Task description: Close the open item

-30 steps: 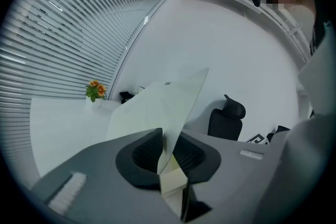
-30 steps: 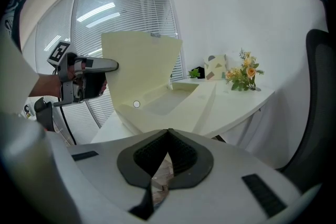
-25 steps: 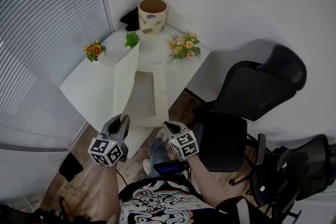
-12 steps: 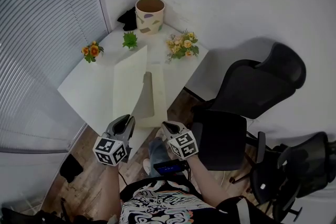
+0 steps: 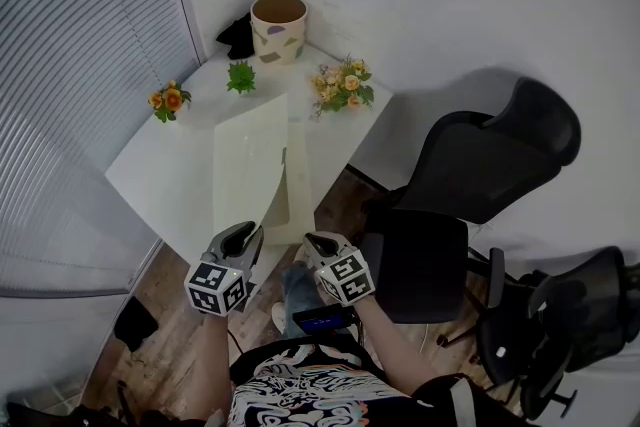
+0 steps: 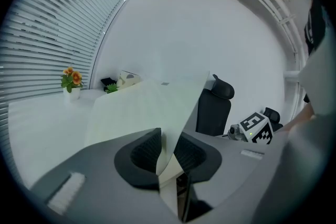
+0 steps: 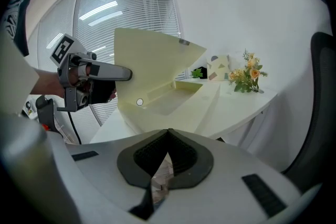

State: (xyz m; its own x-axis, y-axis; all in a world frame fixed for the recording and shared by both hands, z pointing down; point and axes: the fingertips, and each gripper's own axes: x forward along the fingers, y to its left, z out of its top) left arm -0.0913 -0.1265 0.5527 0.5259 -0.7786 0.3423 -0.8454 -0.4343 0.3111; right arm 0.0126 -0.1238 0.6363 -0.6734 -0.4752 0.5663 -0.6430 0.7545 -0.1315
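left tongs (image 6: 170, 134) parting — lid (image 5: 250, 160) between, tilted over box (image 7: 184, 107) | right tongs (image 7: 168, 134) together

Left gripper (image 5: 245, 234) fingers just opening, lid (image 6: 152, 107) between; right gripper (image 5: 316, 243) fingers together.

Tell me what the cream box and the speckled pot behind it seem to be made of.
Box: probably rigid cardboard or moulded plastic, matte cream; the lid is thin and stiff, the tray recessed. Pot: likely ceramic, matte cream with coloured terrazzo-like patches.
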